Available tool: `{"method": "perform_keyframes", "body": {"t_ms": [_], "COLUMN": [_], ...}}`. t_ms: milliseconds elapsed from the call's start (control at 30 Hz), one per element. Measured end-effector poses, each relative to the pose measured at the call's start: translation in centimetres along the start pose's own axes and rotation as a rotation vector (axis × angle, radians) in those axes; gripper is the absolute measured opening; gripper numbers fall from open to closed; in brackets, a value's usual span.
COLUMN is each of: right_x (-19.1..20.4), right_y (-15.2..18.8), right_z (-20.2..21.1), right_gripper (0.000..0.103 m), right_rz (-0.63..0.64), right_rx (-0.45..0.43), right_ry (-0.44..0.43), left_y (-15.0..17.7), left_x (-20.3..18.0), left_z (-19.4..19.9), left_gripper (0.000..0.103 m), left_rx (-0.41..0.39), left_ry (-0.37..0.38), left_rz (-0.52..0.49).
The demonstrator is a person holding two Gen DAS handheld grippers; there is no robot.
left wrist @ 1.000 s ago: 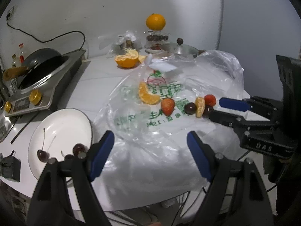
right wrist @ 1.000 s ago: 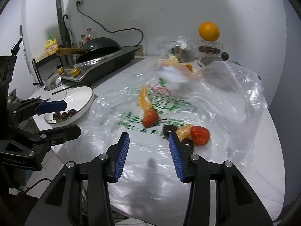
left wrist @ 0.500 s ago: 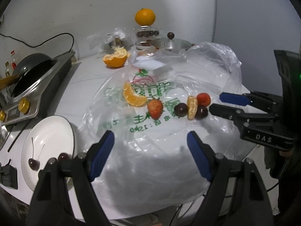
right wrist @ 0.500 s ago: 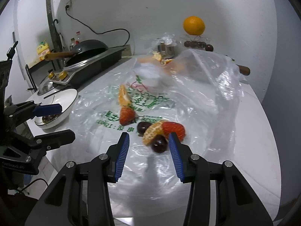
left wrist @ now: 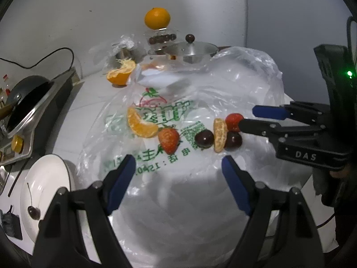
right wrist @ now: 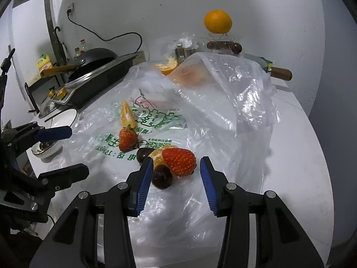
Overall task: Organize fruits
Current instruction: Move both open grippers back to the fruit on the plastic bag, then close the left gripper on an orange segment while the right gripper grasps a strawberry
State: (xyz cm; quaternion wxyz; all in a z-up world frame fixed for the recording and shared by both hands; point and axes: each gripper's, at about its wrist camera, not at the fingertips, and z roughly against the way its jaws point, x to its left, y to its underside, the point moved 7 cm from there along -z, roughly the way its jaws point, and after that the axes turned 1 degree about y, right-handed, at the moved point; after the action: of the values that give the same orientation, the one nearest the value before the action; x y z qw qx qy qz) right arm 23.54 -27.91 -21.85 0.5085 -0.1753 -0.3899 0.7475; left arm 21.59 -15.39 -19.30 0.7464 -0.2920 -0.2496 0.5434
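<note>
Plastic bag (right wrist: 223, 116): spread over the counter (right wrist: 301, 156)
Fruit cluster (right wrist: 169, 163): strawberry, orange segment, two cherries, lying on the bag
Right gripper (right wrist: 176, 174): jaws released, flanking the cluster, nothing grasped
Left gripper (left wrist: 178, 174): jaws wide, empty, above the bag
Plate (left wrist: 51, 178): left of the bag; one cherry

Both the left gripper (left wrist: 178, 169) and right gripper (right wrist: 176, 174) are black, silver-screwed, blue-padded; the right's body reads "DAS".
</note>
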Motion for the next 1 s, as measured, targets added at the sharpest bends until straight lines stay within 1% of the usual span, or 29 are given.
{"method": "perform_keyframes", "body": {"t_ms": [200, 367, 533, 600, 767, 1000], "right_x": [-0.1, -0.7, -0.7, -0.6, -0.8, -1.3], "right_y": [-0.2, -0.3, -0.1, -0.1, -0.2, -0.6], "right_z": [-1.1, -2.1, -2.6, -2.6, -2.7, -1.4], "right_gripper": [0.046, 0.046, 0.046, 0.039, 0.038, 0.038], "right_rz": [0.008, -0.036, -0.039, -0.038, -0.041, -0.034], "right_rx": [0.021, 0.042, 0.062, 0.070, 0.072, 0.033], "right_ry": [-0.025, -0.047, -0.073, -0.090, -0.110, -0.094], "left_y": [-0.4, -0.7, -1.0, -1.2, -1.5, -1.8], "left_x": [-0.4, -0.8, -1.3, -1.6, -2.5, -3.5], "left_z": [-1.3, -2.3, -3.0, -3.3, -3.9, -4.5], "left_gripper": [0.081, 0.081, 0.081, 0.081, 0.081, 0.080], "left_rx": [0.013, 0.021, 0.019, 0.017, 0.019, 0.020], "left_ry": [0.018, 0.033, 0.051, 0.063, 0.081, 0.090], "left_rz": [-0.003, -0.013, -0.032, -0.042, -0.068, -0.105]}}
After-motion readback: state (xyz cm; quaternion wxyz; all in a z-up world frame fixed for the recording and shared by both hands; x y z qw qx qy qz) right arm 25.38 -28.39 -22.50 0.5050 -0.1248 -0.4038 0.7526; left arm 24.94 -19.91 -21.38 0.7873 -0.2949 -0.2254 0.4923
